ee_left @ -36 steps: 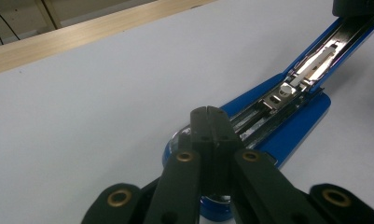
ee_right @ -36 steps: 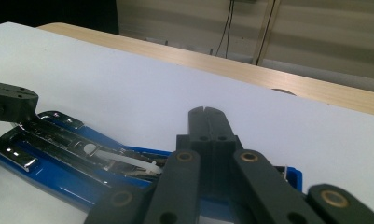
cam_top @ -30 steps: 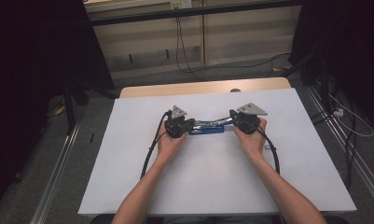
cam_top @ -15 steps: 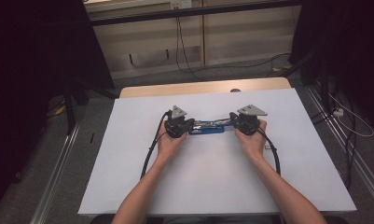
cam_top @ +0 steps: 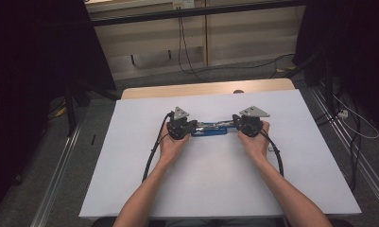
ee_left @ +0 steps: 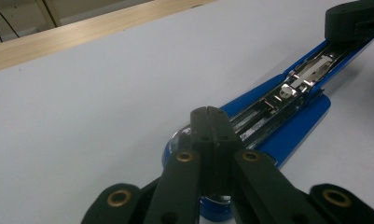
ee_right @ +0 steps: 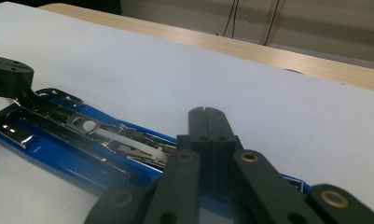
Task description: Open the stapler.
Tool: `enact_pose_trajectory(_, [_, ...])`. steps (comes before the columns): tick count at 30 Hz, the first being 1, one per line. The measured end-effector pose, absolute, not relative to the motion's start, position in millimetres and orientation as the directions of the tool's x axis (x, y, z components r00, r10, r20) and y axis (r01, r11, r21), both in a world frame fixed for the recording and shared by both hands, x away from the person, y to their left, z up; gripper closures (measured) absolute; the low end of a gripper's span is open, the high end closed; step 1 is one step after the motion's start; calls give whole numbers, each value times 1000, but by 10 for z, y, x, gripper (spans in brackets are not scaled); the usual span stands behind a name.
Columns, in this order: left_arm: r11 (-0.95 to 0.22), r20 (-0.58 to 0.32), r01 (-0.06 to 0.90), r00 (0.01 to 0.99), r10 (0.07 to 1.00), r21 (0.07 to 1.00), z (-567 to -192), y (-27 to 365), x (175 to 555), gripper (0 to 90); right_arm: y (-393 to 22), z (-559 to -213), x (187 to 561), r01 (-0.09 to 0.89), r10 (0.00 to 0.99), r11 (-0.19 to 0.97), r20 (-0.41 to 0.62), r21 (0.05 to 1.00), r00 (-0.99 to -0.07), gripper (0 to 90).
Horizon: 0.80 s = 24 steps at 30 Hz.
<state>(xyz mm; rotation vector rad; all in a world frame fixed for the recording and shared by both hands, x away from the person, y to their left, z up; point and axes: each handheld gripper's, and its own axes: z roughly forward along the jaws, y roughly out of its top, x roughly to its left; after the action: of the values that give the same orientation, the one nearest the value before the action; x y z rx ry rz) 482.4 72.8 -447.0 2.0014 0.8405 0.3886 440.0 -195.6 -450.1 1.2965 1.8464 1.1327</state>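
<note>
A blue stapler (cam_top: 211,130) lies opened out flat on the white table top (cam_top: 215,179), its shiny metal staple channel (ee_left: 287,91) facing up. My left gripper (cam_top: 193,127) is at its left end and my right gripper (cam_top: 235,125) at its right end, each held in a hand. In the left gripper view the shut left gripper (ee_left: 211,113) has its tips over the stapler's (ee_left: 296,126) near end, nothing between the jaws. The right gripper (ee_right: 207,113) is likewise shut above the stapler (ee_right: 77,158). I cannot tell whether the tips touch it.
A wooden strip (cam_top: 201,90) runs along the table's far edge. Black cables (cam_top: 151,156) trail from both grippers over the table top toward the person. Metal rails (cam_top: 59,170) flank the table, and loose cables (cam_top: 352,118) lie on the floor at right.
</note>
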Motion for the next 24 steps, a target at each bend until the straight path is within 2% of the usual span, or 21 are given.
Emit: enact_pose_trajectory(24, [-326, -72, 397, 722, 688, 858, -4418, 734, 4817, 898, -2012, -4501, 4420, 426, 931, 129, 38, 895, -363, 900])
